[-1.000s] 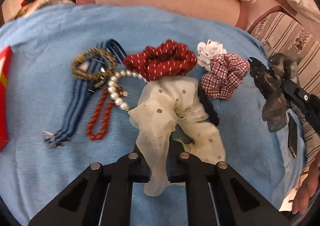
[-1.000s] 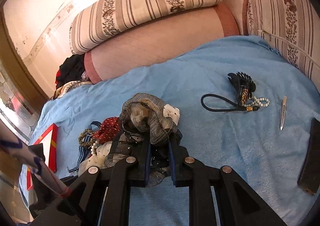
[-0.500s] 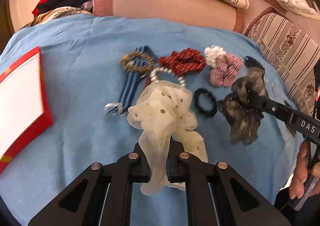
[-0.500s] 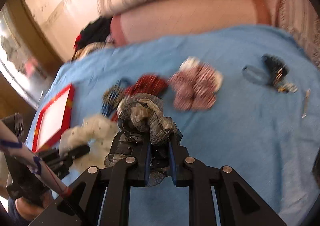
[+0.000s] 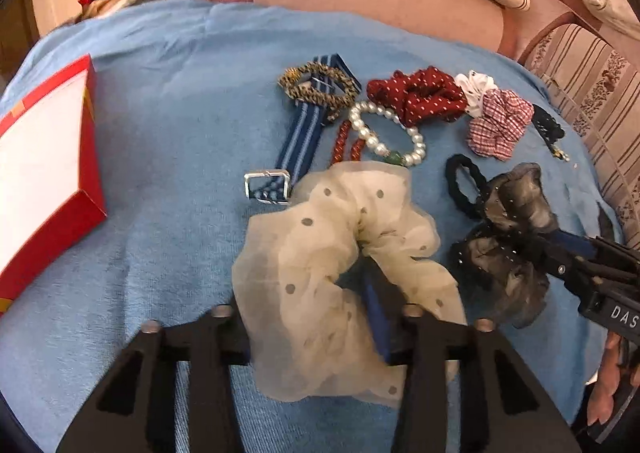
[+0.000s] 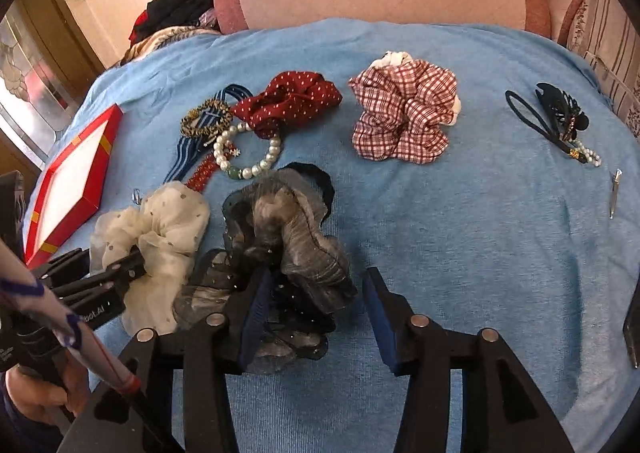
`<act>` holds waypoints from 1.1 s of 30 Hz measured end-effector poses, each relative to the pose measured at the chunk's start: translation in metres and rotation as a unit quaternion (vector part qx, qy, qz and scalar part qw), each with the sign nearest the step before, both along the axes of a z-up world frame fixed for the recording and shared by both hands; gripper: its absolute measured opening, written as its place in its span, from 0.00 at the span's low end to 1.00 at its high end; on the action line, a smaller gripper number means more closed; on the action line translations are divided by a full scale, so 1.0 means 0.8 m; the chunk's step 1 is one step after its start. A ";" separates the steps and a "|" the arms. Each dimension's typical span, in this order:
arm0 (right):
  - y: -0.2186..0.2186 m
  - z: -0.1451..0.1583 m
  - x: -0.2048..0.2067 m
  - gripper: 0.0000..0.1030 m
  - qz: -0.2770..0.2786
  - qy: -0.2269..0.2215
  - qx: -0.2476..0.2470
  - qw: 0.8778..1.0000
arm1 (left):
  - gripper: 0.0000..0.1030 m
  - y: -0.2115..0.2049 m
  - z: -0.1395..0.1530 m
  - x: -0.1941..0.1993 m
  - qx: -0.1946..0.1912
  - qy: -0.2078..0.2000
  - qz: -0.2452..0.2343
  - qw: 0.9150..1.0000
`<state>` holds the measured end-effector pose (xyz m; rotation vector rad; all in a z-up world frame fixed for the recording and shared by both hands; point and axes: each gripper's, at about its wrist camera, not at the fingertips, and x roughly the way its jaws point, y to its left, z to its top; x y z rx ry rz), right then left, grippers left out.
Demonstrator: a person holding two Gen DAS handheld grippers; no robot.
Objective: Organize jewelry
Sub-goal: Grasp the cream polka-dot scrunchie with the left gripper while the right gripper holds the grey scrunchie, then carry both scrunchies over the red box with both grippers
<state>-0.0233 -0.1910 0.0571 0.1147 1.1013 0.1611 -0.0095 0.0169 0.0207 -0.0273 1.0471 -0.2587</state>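
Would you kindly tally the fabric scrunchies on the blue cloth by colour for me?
Red: 2, the dotted red scrunchie and the checked scrunchie
Cream or white: 2, the spotted cream scrunchie and the white scrunchie
Grey-black: 1, the sheer grey scrunchie
Total: 5

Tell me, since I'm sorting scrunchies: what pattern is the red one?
Small white dots on the dark red scrunchie, clearest in the right wrist view.
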 end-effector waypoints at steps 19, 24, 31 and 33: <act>0.030 0.067 -0.025 0.18 0.018 -0.137 0.018 0.990 | 0.09 0.029 0.078 -0.021 0.036 -0.152 0.024 0.987; 0.044 0.069 -0.025 0.18 0.024 -0.148 0.008 0.989 | 0.09 0.047 0.084 -0.016 0.049 -0.160 0.043 0.985; 0.081 0.074 -0.024 0.18 0.035 -0.145 0.010 0.989 | 0.09 0.092 0.095 -0.011 0.049 -0.170 0.082 0.981; 0.098 0.076 -0.024 0.18 0.043 -0.143 0.012 0.989 | 0.09 0.110 0.100 -0.012 0.057 -0.178 0.096 0.978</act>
